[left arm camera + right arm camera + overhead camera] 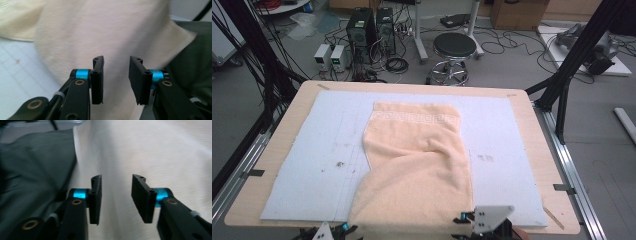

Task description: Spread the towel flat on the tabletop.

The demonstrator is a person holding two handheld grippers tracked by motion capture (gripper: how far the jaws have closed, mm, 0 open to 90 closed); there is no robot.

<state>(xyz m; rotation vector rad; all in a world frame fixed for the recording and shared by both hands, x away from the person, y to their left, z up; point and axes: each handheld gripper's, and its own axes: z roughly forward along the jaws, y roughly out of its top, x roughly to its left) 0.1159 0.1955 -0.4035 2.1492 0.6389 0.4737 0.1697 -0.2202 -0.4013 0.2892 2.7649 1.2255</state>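
Towel [417, 165]: peach, lying mid-mat, long axis running 12 to 6 o'clock. Far end at 12 lies flat, with a woven key-pattern band across it. Middle is rumpled, folds running diagonally. Near end at 6 spills over the table edge and is cut off by the frame, so we can't see how far it hangs.

Left gripper [116, 81]: jaws parted, released, nothing pinched. We see towel cloth beyond the gap, blurred; whether the pads brush it is hard to make out. From above only its top pokes in at 7 o'clock.

Right gripper [117, 200]: jaws apart too, released, cloth behind the gap, soft focus. Dark green fabric [32, 167] sits at its 9 o'clock; we can't tell what it is.

Blue-grey mat [322, 150] covers most of the wooden table [542, 145]; smudges at 9 o'clock from the towel.
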